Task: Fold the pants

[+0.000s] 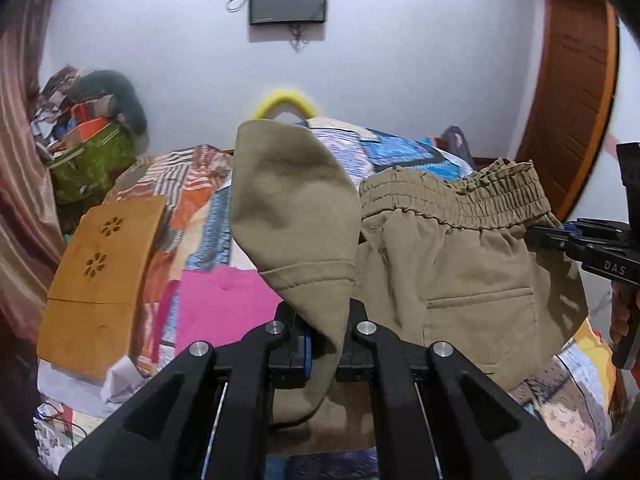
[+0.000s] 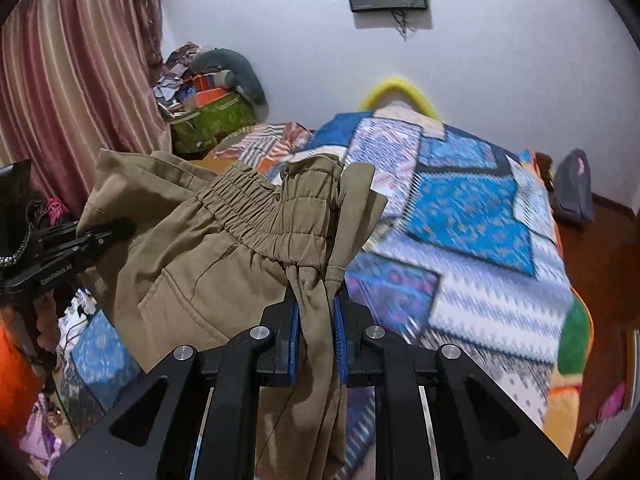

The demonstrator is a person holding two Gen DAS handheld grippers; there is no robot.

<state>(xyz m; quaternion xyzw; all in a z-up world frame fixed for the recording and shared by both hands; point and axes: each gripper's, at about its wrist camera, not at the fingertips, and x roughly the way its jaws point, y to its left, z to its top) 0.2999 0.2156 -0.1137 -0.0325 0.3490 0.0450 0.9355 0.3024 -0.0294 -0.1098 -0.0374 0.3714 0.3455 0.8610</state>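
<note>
Khaki pants [image 1: 440,272] with an elastic waistband [image 1: 500,192] hang in the air above the bed, stretched between both grippers. My left gripper [image 1: 324,332] is shut on a fold of the khaki cloth, which sticks up past the fingers. My right gripper [image 2: 316,320] is shut on the bunched waistband end of the pants [image 2: 224,248]. The right gripper also shows at the right edge of the left wrist view [image 1: 560,240], pinching the waistband. The left gripper shows at the left of the right wrist view [image 2: 92,240].
A bed with a patchwork quilt [image 2: 472,216] lies below. A pink cloth [image 1: 224,304] and an orange wooden board [image 1: 104,272] lie on it at left. A clutter pile [image 2: 208,100] and curtain [image 2: 72,80] stand at left. A wooden door [image 1: 576,112] is at right.
</note>
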